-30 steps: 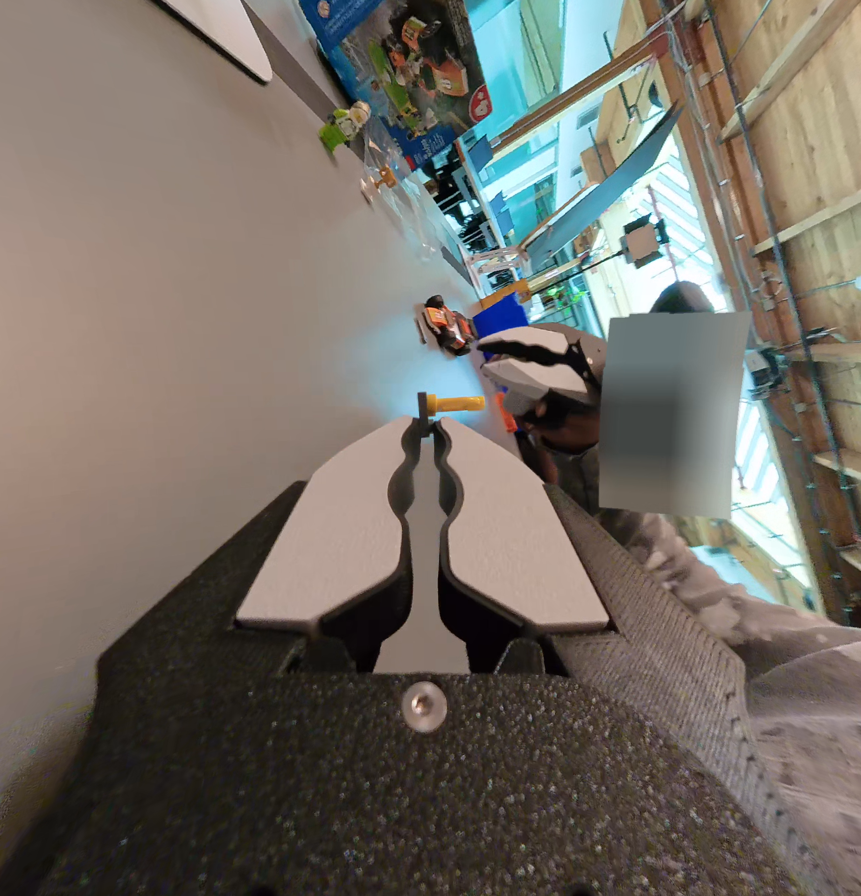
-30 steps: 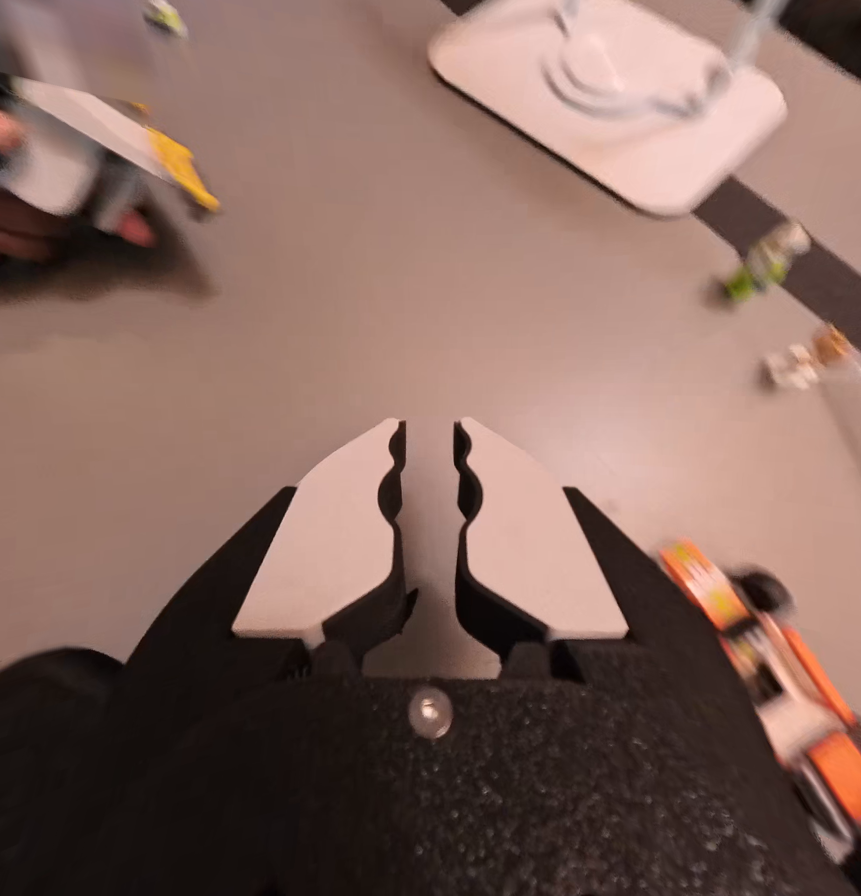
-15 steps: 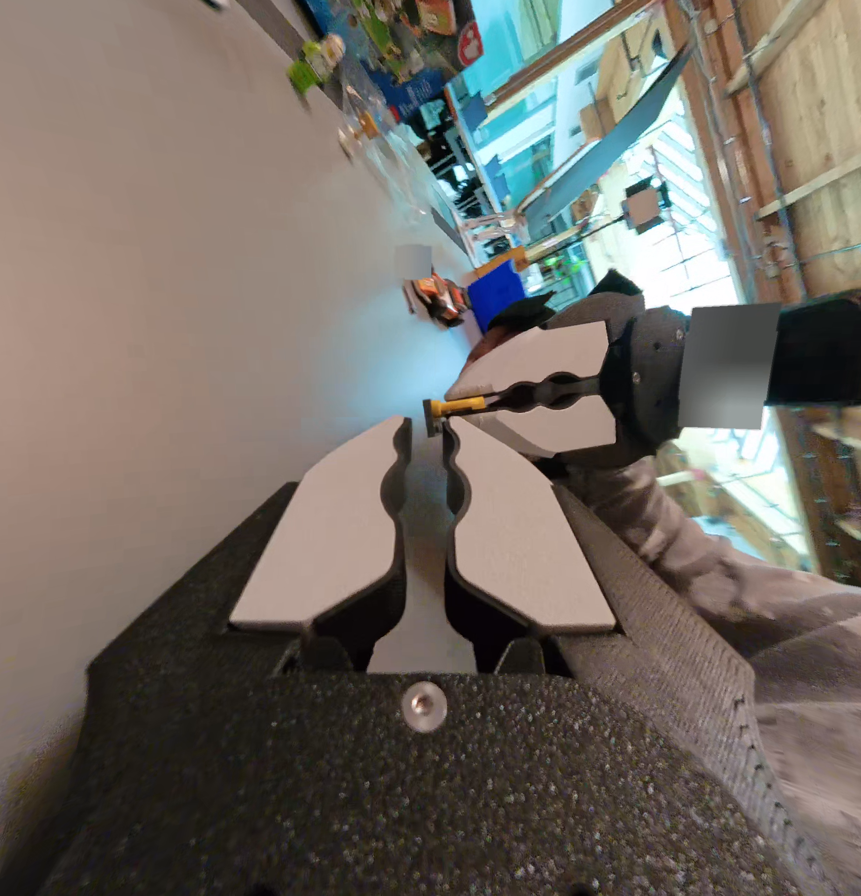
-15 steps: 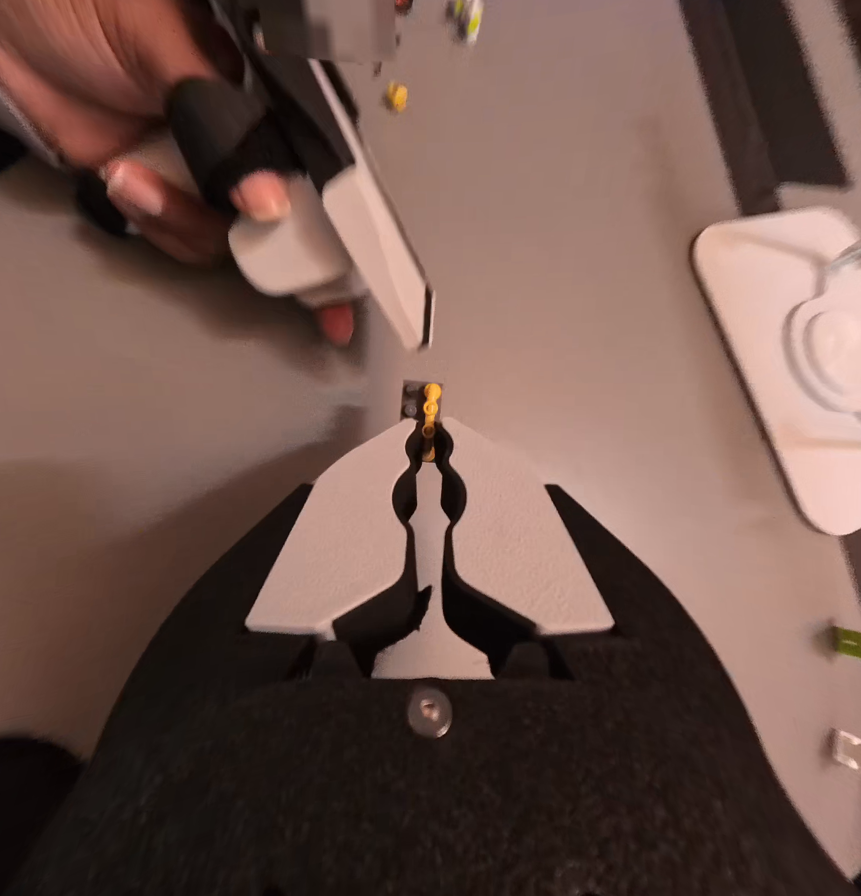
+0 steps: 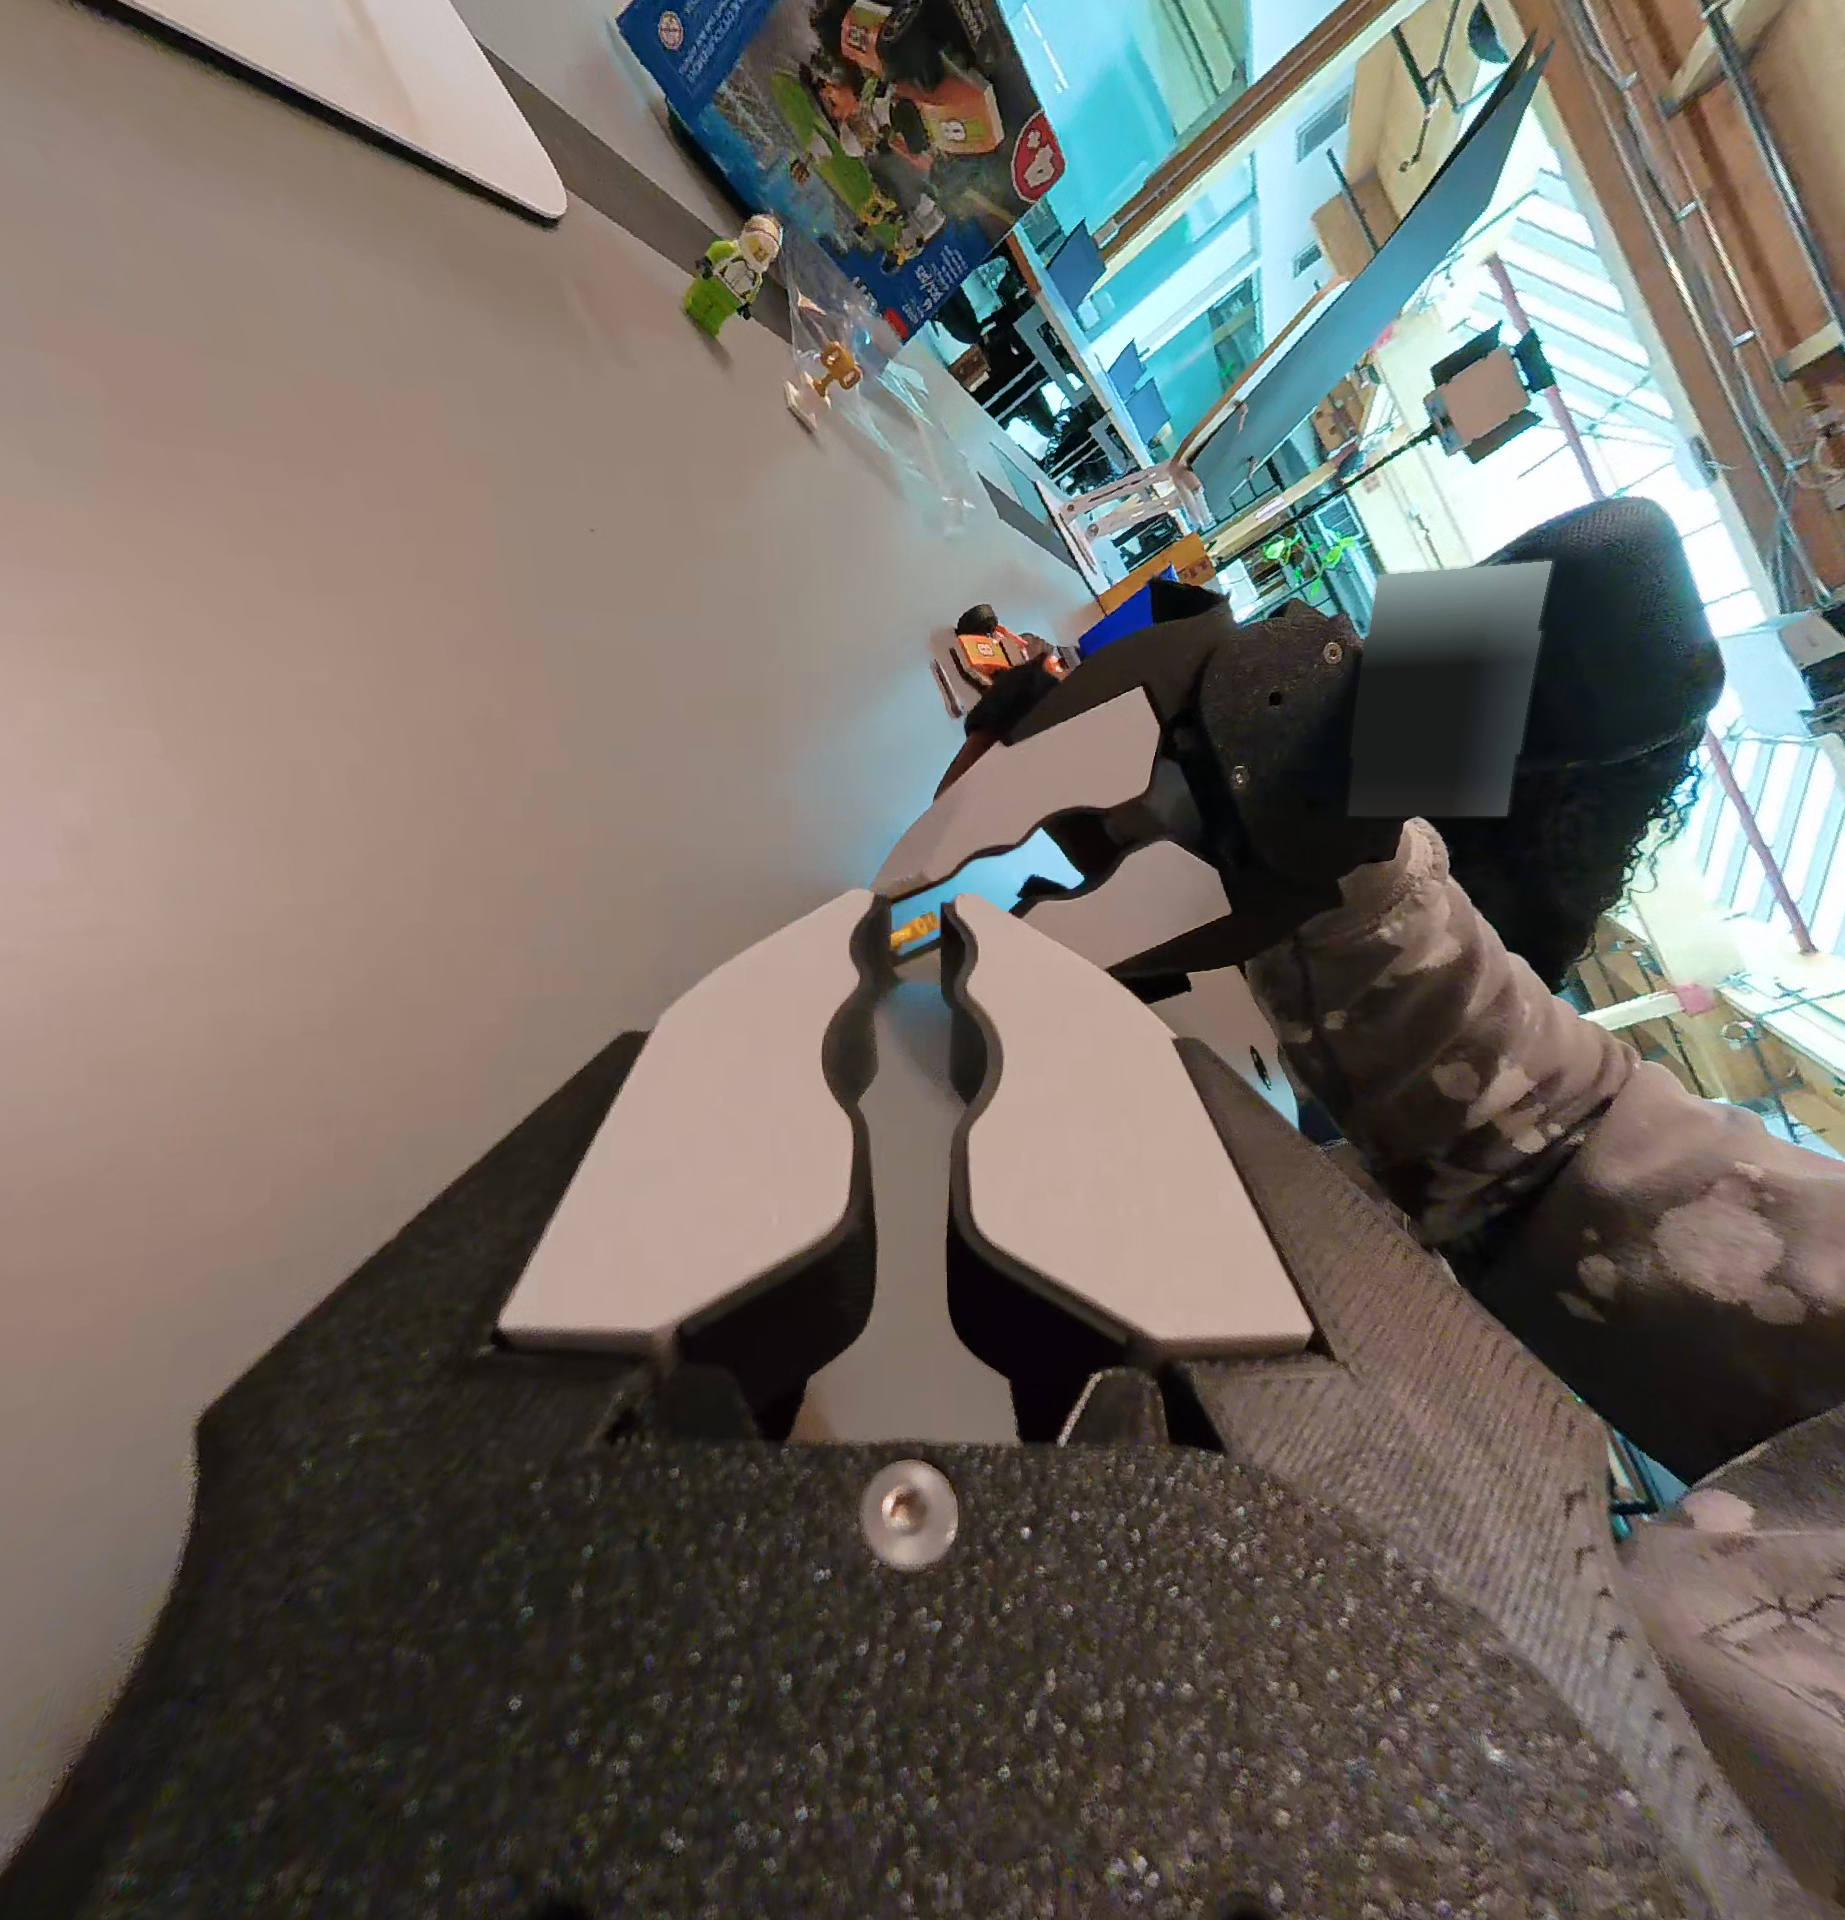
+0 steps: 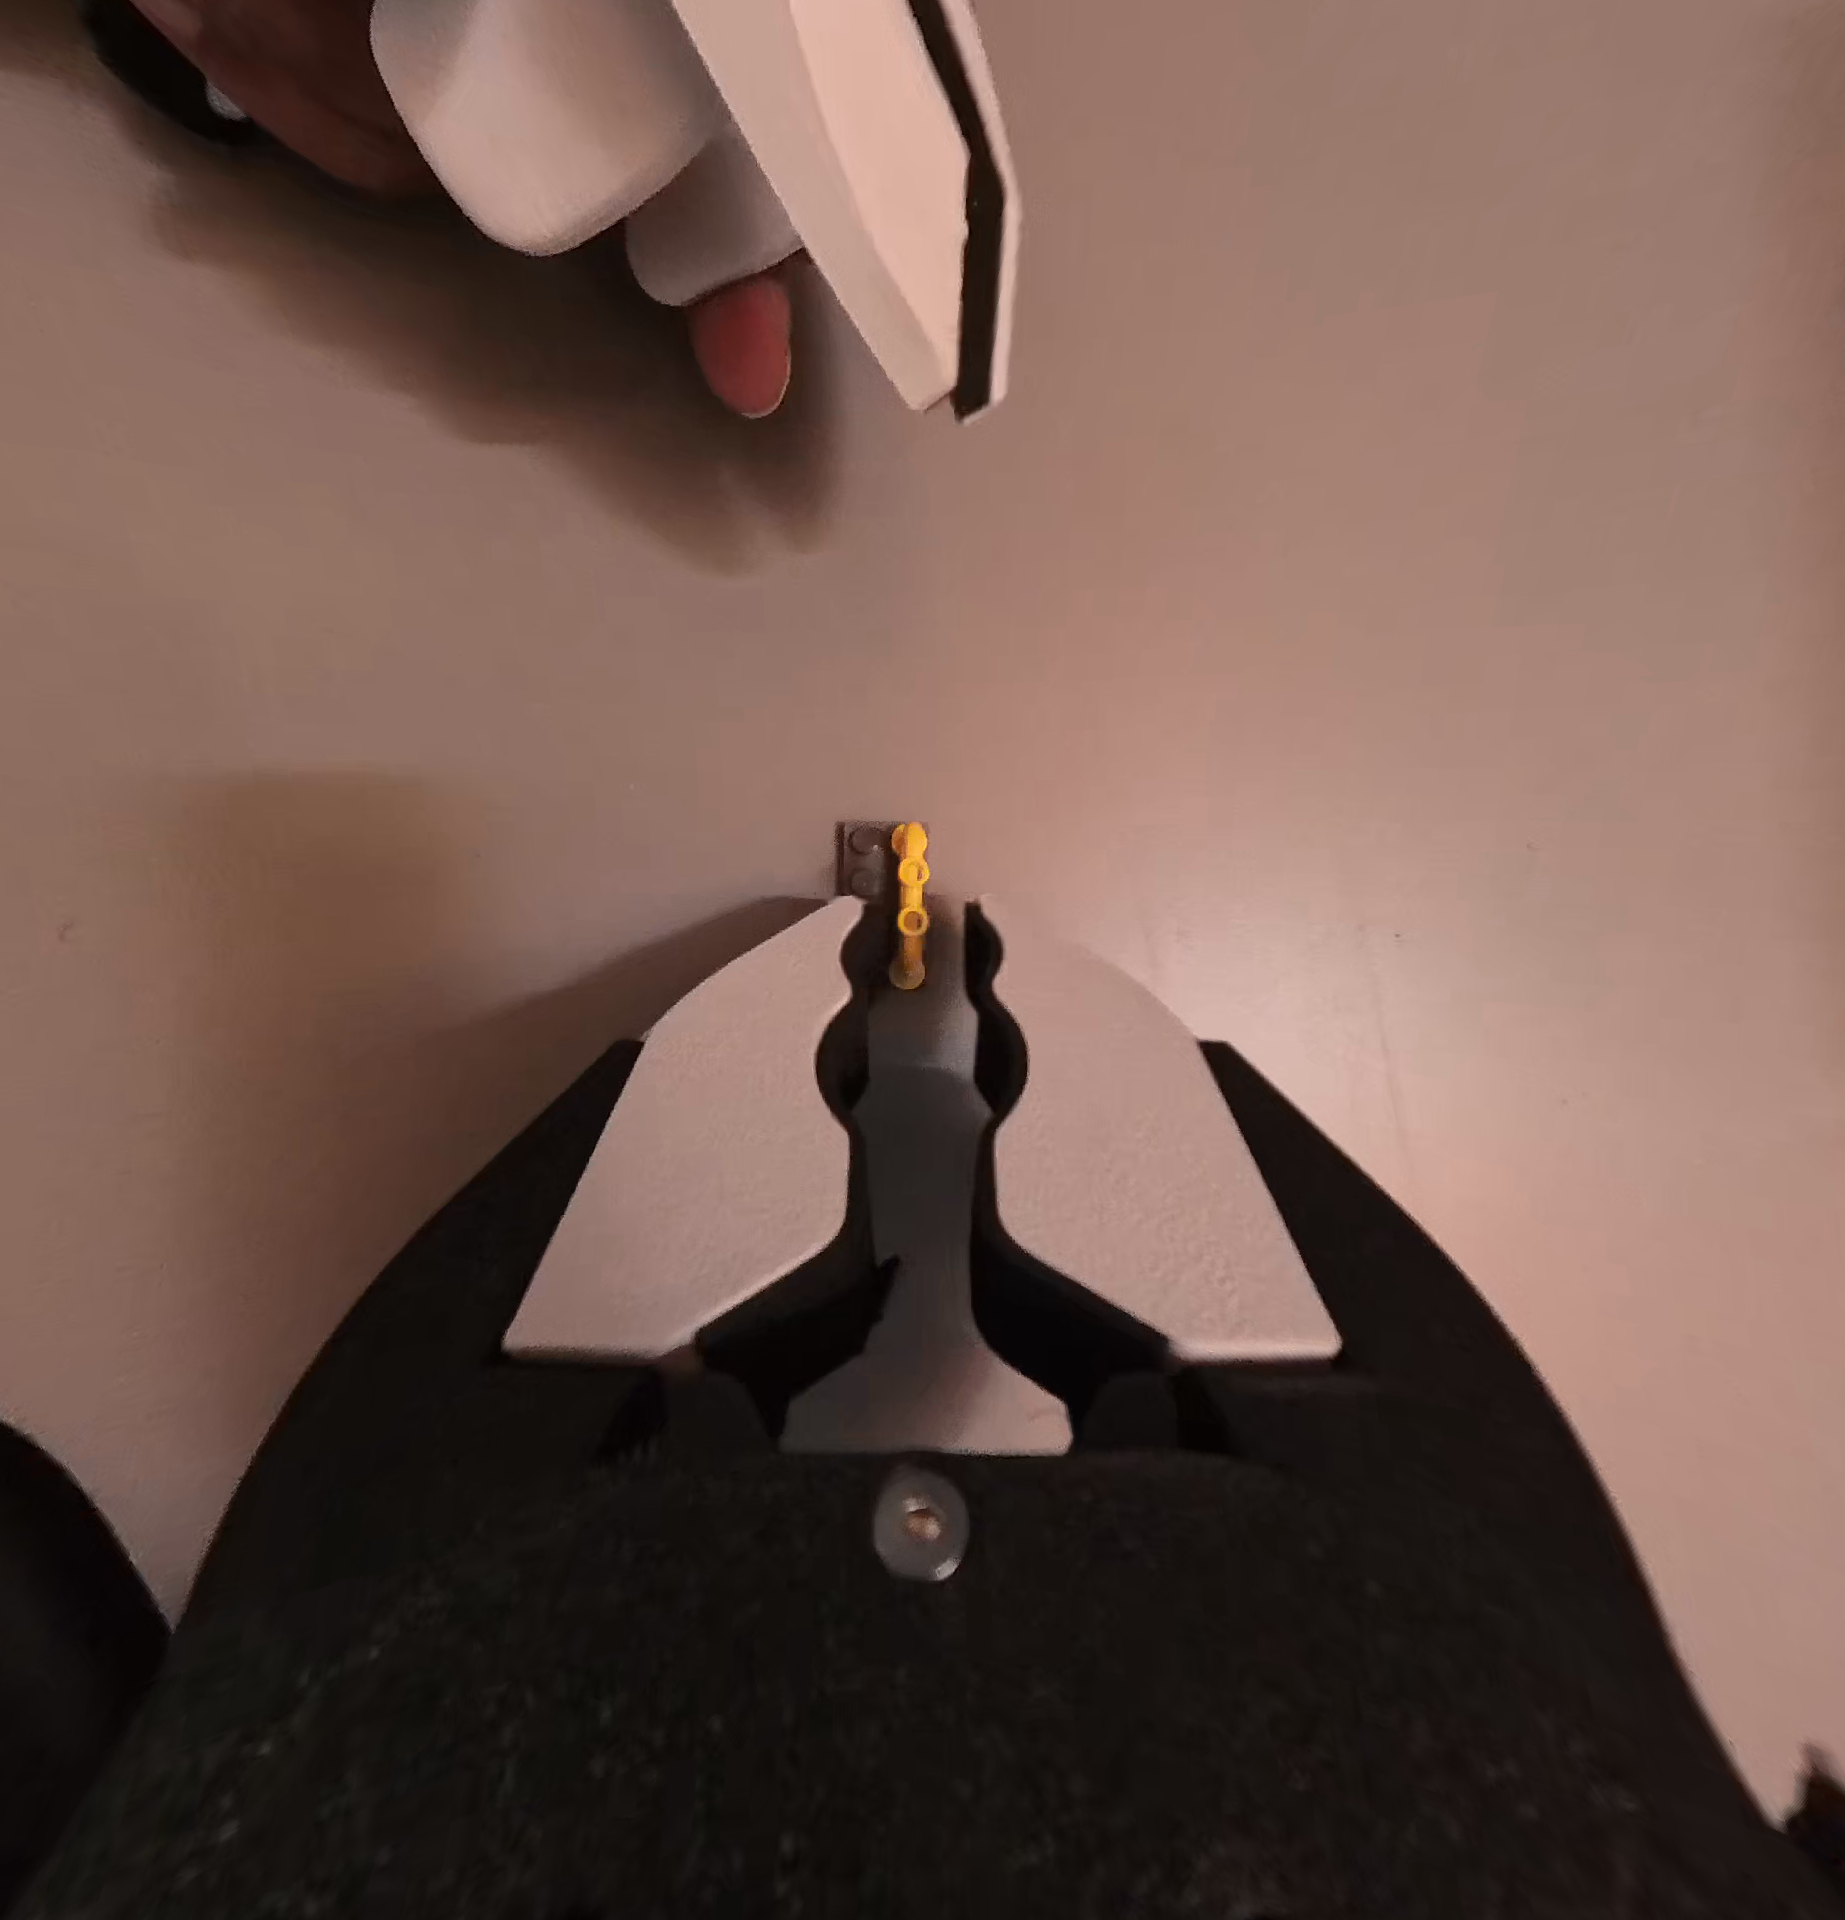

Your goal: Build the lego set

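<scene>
Grey bench [image 6: 1417,623] underneath, yellow piece [image 6: 910,904] on grey plate [image 6: 861,860] sitting between tips of right claw [image 6: 913,909], long axis in line with fingers, jaws narrowly parted, actual pinch impossible to tell, with left claw [image 6: 944,400] narrowly parted, empty, well apart toward upper frame.

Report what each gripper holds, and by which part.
Nothing looks held. The right gripper has its jaws apart around the yellow rod, a gap showing beside its shaft; the left gripper is open, clear of it.
</scene>
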### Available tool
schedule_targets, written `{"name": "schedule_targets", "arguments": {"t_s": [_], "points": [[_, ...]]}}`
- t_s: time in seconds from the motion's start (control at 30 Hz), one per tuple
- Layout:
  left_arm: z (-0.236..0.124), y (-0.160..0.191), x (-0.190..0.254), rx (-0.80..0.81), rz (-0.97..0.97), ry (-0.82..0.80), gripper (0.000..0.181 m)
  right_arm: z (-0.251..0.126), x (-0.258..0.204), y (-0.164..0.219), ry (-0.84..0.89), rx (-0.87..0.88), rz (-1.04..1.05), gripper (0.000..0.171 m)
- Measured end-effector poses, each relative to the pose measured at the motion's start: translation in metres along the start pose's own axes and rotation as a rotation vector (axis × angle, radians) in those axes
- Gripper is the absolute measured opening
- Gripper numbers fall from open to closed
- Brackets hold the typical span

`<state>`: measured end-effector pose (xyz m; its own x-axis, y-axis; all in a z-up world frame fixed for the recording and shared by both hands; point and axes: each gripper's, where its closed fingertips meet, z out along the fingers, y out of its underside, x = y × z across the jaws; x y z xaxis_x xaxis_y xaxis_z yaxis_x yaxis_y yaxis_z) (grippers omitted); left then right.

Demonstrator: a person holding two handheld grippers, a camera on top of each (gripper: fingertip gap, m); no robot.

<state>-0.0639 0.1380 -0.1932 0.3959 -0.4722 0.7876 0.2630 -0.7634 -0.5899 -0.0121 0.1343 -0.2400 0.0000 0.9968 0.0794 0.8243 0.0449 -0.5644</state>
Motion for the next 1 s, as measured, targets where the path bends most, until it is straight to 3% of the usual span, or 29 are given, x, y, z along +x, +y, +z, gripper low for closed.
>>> {"name": "schedule_targets", "arguments": {"t_s": [0.23, 0.5, 0.7, 0.93, 1.0], "points": [[-0.001, 0.000, 0.003, 0.004, -0.015, 0.022, 0.009, -0.046, 0.021, 0.006, 0.090, 0.169, 0.202, 0.026], [0.002, 0.003, 0.000, -0.007, -0.017, 0.016, 0.008, -0.096, 0.058, 0.095, 0.384, 0.130, 0.525, 0.024], [0.000, 0.001, 0.000, 0.006, 0.005, -0.002, 0.008, -0.100, 0.060, 0.141, 0.466, 0.044, 0.679, 0.026], [0.001, 0.002, 0.006, 0.000, 0.065, -0.007, 0.008, -0.091, 0.078, 0.152, 0.481, -0.021, 0.793, 0.026], [0.001, 0.002, 0.007, -0.002, 0.064, -0.005, 0.008, -0.088, 0.086, 0.155, 0.474, -0.034, 0.846, 0.017]]}}
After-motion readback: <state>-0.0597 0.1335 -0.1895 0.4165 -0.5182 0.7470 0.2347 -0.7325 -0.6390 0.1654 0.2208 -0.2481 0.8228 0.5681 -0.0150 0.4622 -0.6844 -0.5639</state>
